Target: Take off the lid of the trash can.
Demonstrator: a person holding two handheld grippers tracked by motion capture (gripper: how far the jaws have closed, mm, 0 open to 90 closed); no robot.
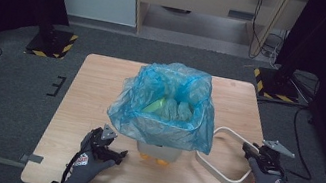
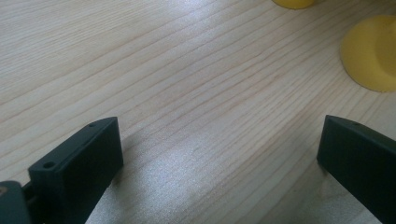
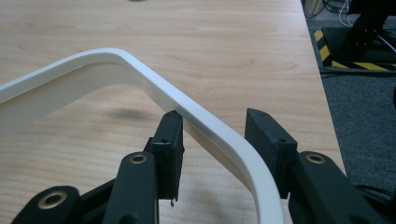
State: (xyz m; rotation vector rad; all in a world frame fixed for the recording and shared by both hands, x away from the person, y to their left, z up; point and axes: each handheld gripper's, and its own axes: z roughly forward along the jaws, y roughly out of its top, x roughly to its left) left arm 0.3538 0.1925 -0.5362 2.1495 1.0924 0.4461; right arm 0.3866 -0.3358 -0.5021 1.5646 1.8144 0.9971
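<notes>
The right gripper (image 3: 212, 135) has the white rim ring (image 3: 140, 77) passing between its jaws. In the right gripper view the left jaw's tip touches the inner face of the ring, while the right jaw stands a little off the outer face, so the jaws are apart around the ring rather than pressed on it. The high view shows the same right gripper (image 1: 256, 152) at the table's right edge, at the far corner of the white rim ring (image 1: 218, 172), which lies flat on the wooden table (image 1: 100, 90) just beside the bin; from up there the gap between jaw and ring is too small to read.

The left gripper (image 2: 219, 154) rests low over bare wood with its jaws wide apart and nothing between them. Its view picks up two yellow round feet (image 2: 369, 51) at the upper right, one cut off by the frame's top edge. In the high view the left gripper (image 1: 112, 151) sits near the front left of the white bin (image 1: 160, 151), and the feet appear as small yellow spots under it.

The bin is lined with a blue plastic bag (image 1: 163, 107) that spills over its sides and hides most of its walls. Greenish and pale contents lie inside, too blurred to name.
</notes>
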